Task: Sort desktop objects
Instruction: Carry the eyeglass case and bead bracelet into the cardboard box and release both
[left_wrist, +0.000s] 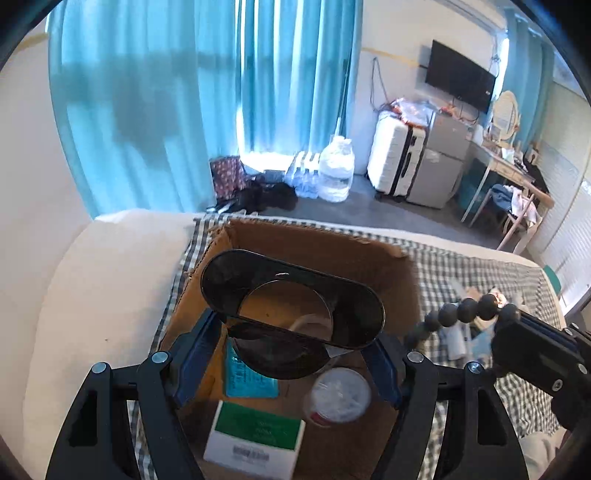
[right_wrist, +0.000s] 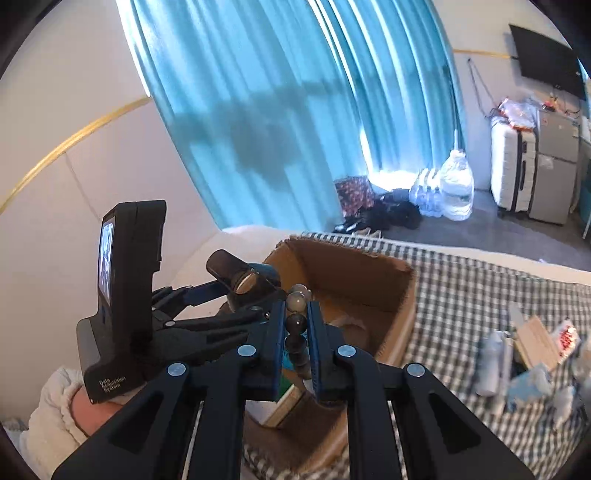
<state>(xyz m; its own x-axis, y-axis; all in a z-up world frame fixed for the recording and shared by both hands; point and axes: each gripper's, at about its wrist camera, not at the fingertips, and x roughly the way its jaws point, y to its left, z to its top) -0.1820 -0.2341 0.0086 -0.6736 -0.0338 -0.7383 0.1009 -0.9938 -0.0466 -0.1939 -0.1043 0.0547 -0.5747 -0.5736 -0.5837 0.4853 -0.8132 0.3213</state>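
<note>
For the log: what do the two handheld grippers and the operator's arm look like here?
Both grippers, left and right, are matte black linkage frames with silver pivot bolts and blue-lined fingers. The left unit's black handle body carries a small lit screen and white "Data Acquisition System" lettering. A white fuzzy sleeve covers the left arm.

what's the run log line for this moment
left gripper: shut on dark oval holder over cardboard box | right gripper: shut on bead bracelet near box | both items unreleased
</note>
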